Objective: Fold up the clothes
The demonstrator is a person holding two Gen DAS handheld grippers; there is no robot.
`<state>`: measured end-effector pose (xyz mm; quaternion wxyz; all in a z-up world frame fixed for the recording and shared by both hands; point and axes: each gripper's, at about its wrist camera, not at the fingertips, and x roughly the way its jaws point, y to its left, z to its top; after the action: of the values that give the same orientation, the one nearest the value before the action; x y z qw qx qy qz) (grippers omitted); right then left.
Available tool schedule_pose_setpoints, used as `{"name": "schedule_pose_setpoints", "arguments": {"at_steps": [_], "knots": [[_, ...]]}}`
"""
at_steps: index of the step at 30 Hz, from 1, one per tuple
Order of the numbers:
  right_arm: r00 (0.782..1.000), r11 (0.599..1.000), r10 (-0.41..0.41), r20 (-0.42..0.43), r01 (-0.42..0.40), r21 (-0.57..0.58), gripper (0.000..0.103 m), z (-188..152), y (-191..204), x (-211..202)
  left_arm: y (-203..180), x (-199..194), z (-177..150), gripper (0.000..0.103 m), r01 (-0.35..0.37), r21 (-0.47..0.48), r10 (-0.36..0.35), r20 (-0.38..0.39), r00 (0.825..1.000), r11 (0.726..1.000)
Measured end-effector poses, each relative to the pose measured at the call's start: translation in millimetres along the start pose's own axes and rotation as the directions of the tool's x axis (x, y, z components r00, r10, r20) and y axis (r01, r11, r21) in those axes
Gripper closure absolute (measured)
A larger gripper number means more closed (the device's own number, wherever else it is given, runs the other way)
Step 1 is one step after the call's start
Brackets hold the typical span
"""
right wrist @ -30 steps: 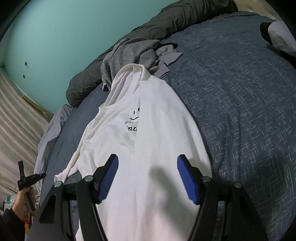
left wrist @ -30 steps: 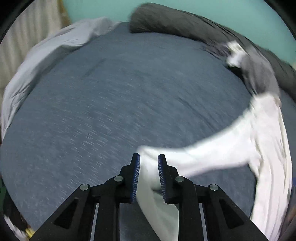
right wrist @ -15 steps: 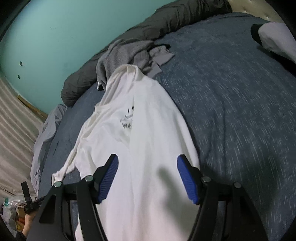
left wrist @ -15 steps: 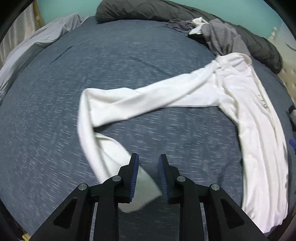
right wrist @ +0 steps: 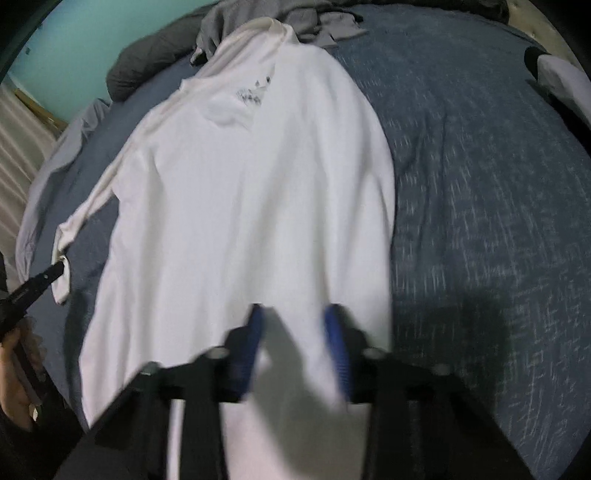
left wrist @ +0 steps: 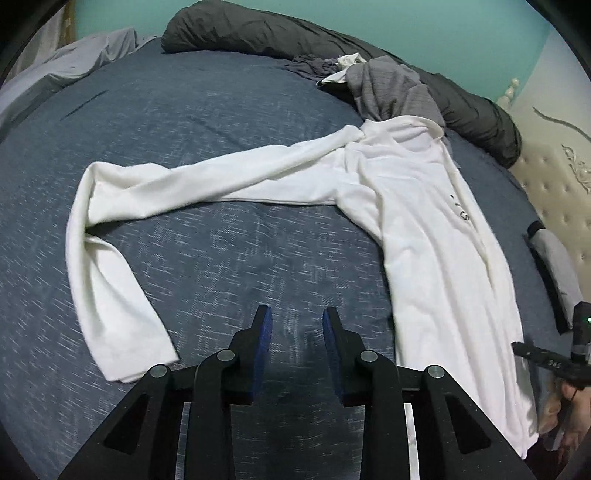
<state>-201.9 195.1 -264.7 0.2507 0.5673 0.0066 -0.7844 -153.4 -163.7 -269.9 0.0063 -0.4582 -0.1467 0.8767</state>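
A white long-sleeved shirt [left wrist: 424, 229] lies spread on the blue bedspread [left wrist: 221, 258], collar toward the far side. One sleeve [left wrist: 110, 288] runs out to the left and bends back toward me, its cuff just left of my left gripper [left wrist: 297, 321]. That gripper hovers over bare bedspread, open by a narrow gap with nothing between its fingers. In the right wrist view the shirt [right wrist: 240, 184] fills the middle. My right gripper [right wrist: 293, 317] is blurred over the shirt's lower body, open, its jaws partway apart with white cloth showing between them.
A heap of grey clothes [left wrist: 388, 88] and a rolled dark duvet [left wrist: 258, 33] lie along the far edge. A pale grey sheet [left wrist: 74, 59] sits far left, a folded grey-and-black garment [left wrist: 554, 266] at right by the padded headboard [left wrist: 554, 177]. Hands show at both views' edges.
My left gripper let the sleeve drop onto the bed and swung back toward the shirt. The right gripper's jaws narrowed and moved closer over the shirt's lower body.
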Motion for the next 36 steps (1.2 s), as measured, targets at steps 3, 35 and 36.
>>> {"name": "schedule_pose_setpoints", "arguments": {"at_steps": [3, 35, 36], "knots": [[1.000, 1.000, -0.010, 0.021, 0.010, -0.002, 0.098, -3.4, -2.2, -3.4, 4.1, -1.0, -2.4, 0.072, 0.011, -0.012, -0.011, 0.017, 1.000, 1.000], [0.997, 0.986, -0.079, 0.024, 0.082, -0.145, 0.059, 8.1, 29.5, -45.0, 14.5, 11.6, -4.2, 0.072, 0.043, -0.034, -0.042, 0.006, 0.999, 0.999], [0.995, 0.981, -0.098, 0.009, 0.098, -0.167, 0.059, 6.8, 34.5, -37.9, 14.2, 11.3, -4.3, 0.072, 0.043, -0.033, -0.043, 0.006, 0.999, 0.999]]}}
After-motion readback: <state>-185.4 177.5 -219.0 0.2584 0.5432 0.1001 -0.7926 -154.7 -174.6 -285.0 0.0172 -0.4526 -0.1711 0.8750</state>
